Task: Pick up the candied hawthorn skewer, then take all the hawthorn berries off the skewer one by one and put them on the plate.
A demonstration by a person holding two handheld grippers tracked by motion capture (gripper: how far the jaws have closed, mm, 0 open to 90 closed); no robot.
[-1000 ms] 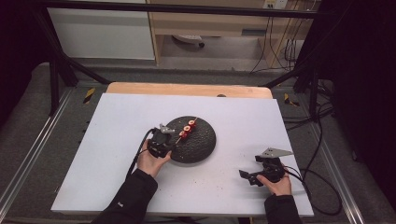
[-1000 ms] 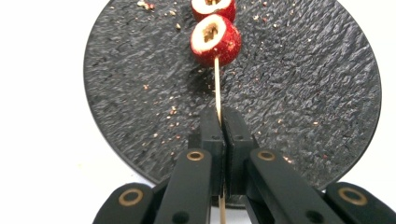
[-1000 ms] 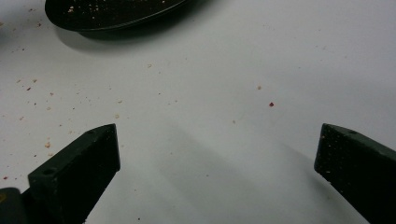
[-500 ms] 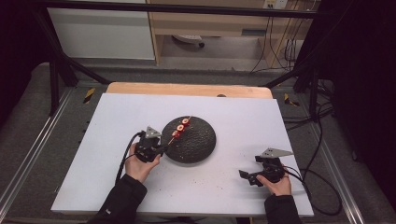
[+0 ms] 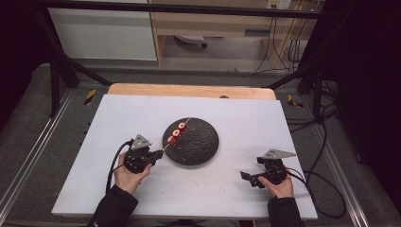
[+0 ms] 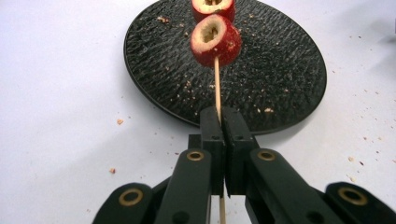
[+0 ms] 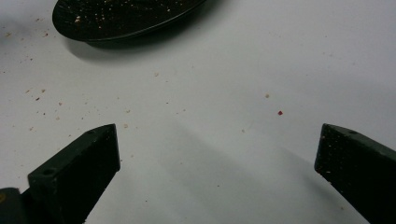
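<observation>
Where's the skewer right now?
In the high view the skewer lies slanted over the left part of the black plate with red fruit pieces on it, its near end clamped in the left gripper just off the plate's left rim.

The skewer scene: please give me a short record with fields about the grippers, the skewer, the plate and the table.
left gripper: shut on the skewer's bare end
right gripper: open, holds nothing, over the table
skewer: thin wooden stick with red fruit pieces threaded on it, over the plate
plate: black, round, textured, crumbs on it
table: white surface, scattered crumbs
</observation>
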